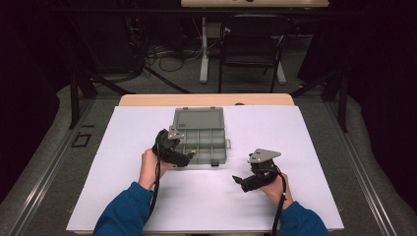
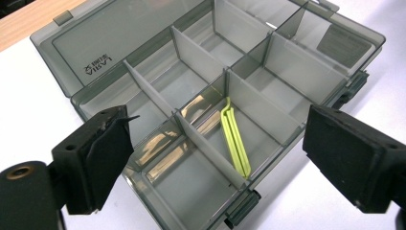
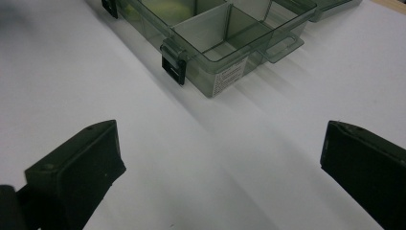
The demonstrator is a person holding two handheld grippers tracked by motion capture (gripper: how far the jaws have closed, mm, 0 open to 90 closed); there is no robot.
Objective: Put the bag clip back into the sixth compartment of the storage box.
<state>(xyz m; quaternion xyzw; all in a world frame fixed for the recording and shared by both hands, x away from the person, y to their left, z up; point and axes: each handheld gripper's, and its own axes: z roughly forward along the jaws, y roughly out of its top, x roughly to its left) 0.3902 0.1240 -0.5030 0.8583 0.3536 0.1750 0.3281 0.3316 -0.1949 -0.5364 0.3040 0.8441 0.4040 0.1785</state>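
Lying loose in a front compartment of the open grey organiser box (image 2: 143,52), a yellow-green clip (image 2: 234,139), just beyond and between the spread jaws of the left hand-held gripper (image 2: 215,158), untouched by either pad. Hovering over the white bench (image 3: 249,158) near the box's corner, the right hand-held gripper (image 3: 218,167), jaws wide apart, nothing pinched.

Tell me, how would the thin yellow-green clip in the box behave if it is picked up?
The yellow-green clip looks thin and small, so probably light. Its two long prongs may flex. Lying flat beside a divider in the organizer box, it is likely awkward to pinch.
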